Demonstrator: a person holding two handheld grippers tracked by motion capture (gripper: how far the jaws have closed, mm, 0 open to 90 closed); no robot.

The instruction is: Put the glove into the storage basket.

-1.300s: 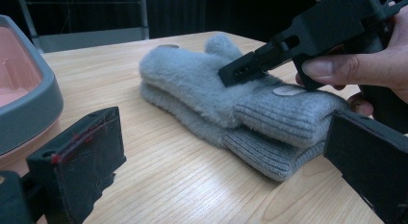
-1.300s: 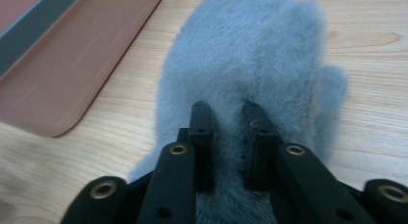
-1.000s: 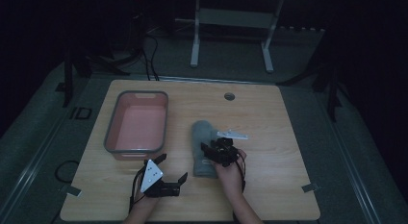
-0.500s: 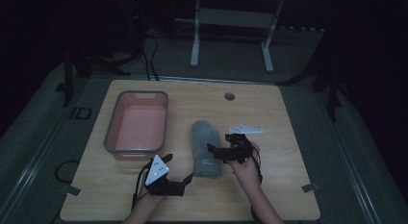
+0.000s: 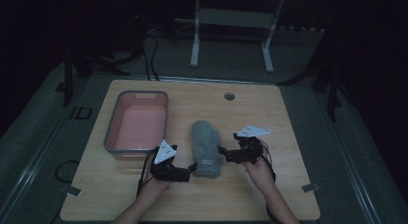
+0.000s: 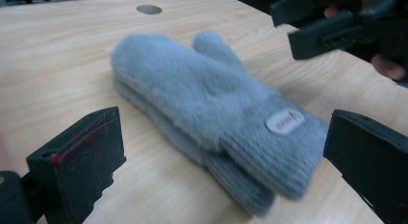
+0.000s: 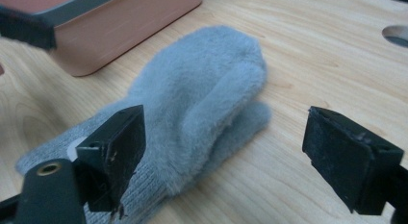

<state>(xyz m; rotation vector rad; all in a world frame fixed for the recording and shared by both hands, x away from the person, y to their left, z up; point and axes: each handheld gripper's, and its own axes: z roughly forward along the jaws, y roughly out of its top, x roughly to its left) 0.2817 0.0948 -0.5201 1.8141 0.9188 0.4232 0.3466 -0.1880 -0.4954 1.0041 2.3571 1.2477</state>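
**High view: mittens flat on the bench, nothing gripped yet**

High view shows grey mittens [image 5: 206, 148] lying in the middle of the bench [image 5: 288, 118], cuff toward the person, just right of the pink tray [image 5: 137, 122] and apart from it. The left gripper [image 5: 193, 167] sits at the cuff's left corner, the right gripper [image 5: 222, 151] at the right edge by the cuff. The tray looks empty.

Going by how things lie, the work is at its start: both tools are lined up on the mittens, but no grasp is made. In the left gripper view the fingers [image 6: 79, 161] are spread wide, one on each side of the cuff end, the mittens [image 6: 211, 108] resting between them untouched. In the right gripper view the fingers [image 7: 118, 147] are likewise parted and hold nothing; the left one stands in front of the cuff, the other over bare wood. What seems left is closing on the fabric, lifting it, and probably moving it to the tray.

Hard to make out: the high view is dim. The left gripper view shows two layers stacked, so it looks like a pair, though the lower one is mostly covered. The label's wording on the cuff is blurred. Whether the left gripper's fingers touch the bench cannot be told.
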